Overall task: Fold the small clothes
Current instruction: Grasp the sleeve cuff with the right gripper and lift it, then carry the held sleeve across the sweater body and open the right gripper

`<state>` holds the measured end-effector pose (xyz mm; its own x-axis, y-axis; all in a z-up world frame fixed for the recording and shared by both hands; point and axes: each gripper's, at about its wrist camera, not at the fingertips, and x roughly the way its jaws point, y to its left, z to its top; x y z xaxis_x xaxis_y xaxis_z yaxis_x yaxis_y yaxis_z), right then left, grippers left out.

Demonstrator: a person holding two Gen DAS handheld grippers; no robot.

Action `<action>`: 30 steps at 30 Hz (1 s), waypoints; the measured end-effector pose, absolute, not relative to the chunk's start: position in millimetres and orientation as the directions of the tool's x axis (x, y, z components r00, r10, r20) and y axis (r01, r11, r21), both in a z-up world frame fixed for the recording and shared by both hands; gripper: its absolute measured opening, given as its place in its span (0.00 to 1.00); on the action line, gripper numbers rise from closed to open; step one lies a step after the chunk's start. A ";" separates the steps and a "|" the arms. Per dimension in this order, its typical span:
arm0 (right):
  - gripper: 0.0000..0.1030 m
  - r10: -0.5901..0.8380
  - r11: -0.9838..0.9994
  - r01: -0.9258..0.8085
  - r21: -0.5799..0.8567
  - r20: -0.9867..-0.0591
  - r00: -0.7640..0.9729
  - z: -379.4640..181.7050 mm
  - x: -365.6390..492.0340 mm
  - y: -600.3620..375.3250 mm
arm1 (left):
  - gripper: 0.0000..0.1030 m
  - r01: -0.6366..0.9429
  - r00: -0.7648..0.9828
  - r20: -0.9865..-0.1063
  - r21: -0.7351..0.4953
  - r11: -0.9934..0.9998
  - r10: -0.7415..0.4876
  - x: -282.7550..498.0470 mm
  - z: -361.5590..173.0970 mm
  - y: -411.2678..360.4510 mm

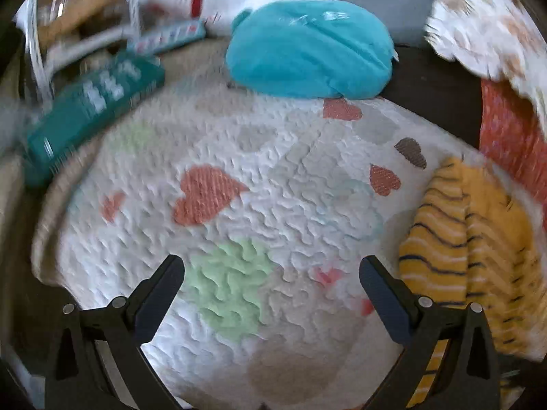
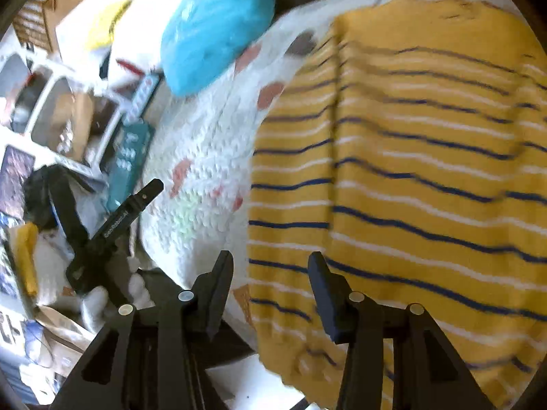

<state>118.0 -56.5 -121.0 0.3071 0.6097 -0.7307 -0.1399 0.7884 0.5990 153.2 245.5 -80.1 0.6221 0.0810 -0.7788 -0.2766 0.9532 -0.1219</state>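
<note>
- Left tool (image 1: 271, 273), in the left wrist view, has its jaws spread wide at the bottom of the frame with nothing between them; it hangs over a white quilted blanket (image 1: 239, 157) printed with hearts.
- Yellow striped garment (image 1: 475, 256), the piece to be folded, lies at the right edge of this view, just beside the right finger and partly behind it.
- Blanket seems to serve as the folding surface, which would explain why its middle is bare.
- Turquoise bundle (image 1: 307, 51) sits at top centre, touching the blanket's far edge; probably put aside, though whether it is folded clothing I cannot tell.
- Teal box (image 1: 92, 109) at upper left is blurred and its print unreadable; an orange-red cloth (image 1: 509, 136) at right is cut by the frame edge.
- Right tool (image 2: 270, 290), in the right wrist view, has its jaws apart and grips nothing; its right finger overlaps the garment's near left edge, but contact cannot be judged.
- Garment (image 2: 410, 171) fills the right half, spread fairly flat, with a vertical crease near its left side; its right and lower parts run out of frame, so its shape is unclear.
- Left tool (image 2: 112, 232) shows at middle left, seen sideways against clutter, well apart from the garment.
- Motion blur smears everything here.
</note>
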 end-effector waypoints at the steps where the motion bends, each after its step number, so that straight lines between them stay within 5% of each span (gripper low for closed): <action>1: 0.48 0.570 0.819 -0.135 0.558 -0.765 0.298 -130.5 123.8 -43.8 | 0.99 -0.280 0.633 -0.771 -0.139 0.950 0.074 153.0 -78.8 249.2; 10: 0.47 0.360 0.932 -0.146 0.330 -0.889 0.283 -153.6 120.1 -21.2 | 0.99 -0.261 0.638 -0.770 -0.235 0.936 -0.015 163.1 -77.8 252.7; 11: 0.42 0.356 0.933 -0.158 0.323 -0.891 0.281 -152.0 116.0 -21.9 | 0.99 -0.270 0.639 -0.769 -0.249 0.930 -0.020 164.4 -77.1 254.7; 13: 0.05 0.353 0.932 -0.186 0.311 -0.896 0.270 -147.4 110.5 -17.6 | 0.99 -0.293 0.644 -0.764 -0.269 0.917 -0.018 164.2 -74.8 261.0; 23: 0.04 0.469 0.844 -0.441 0.305 -0.820 0.329 -61.3 166.3 93.0 | 0.99 -0.622 0.630 -0.769 -0.416 0.663 0.108 122.9 -82.6 372.2; 30: 0.04 0.478 0.795 -0.542 0.272 -0.831 0.285 -62.5 261.4 228.3 | 0.99 -0.686 0.619 -0.770 -0.437 0.581 0.152 102.1 -86.9 406.4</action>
<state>261.4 228.3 -62.5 0.2848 0.4781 -0.8309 -0.5423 0.7951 0.2716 102.1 406.4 -86.9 0.6193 0.1518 -0.7704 -0.6864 0.5810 -0.4373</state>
